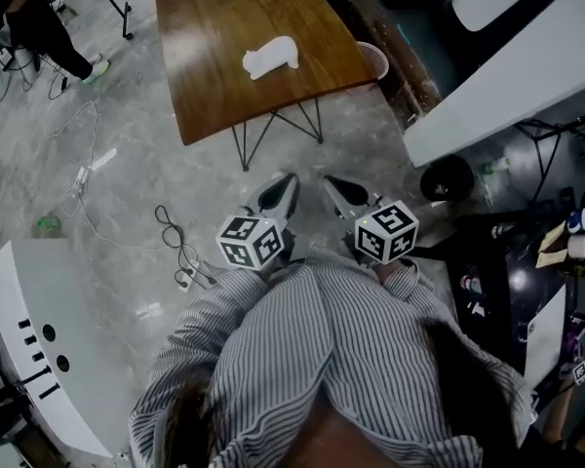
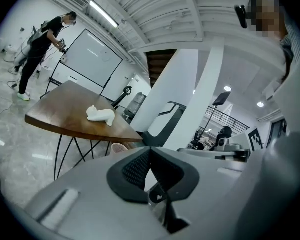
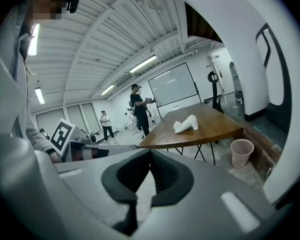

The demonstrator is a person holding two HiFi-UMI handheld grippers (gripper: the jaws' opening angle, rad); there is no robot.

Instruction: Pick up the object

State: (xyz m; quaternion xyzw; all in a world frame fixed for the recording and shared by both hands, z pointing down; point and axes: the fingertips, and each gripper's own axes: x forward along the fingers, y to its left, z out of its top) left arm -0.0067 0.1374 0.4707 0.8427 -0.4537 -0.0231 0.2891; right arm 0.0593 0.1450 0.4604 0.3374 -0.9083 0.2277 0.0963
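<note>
The object, a white moulded piece point(image 1: 271, 57), lies on a brown wooden table point(image 1: 214, 27) well ahead of me. Both gripper views show this white piece point(image 2: 101, 115) point(image 3: 186, 124) far off on the tabletop. My left gripper point(image 1: 289, 179) and right gripper point(image 1: 331, 182) hang side by side over the floor, close to my striped shirt and short of the table's near edge. In its own view the left gripper point(image 2: 150, 152) has its jaws closed together with nothing between them. The right gripper point(image 3: 151, 154) looks the same, shut and empty.
A pink wastebasket point(image 1: 372, 58) stands by the table's right corner. Cables point(image 1: 178, 247) trail over the grey floor at left. A person in black point(image 1: 29, 22) stands at the far left. White curved units point(image 1: 34, 339) point(image 1: 507, 86) flank both sides, with a black round bin point(image 1: 446, 176) at right.
</note>
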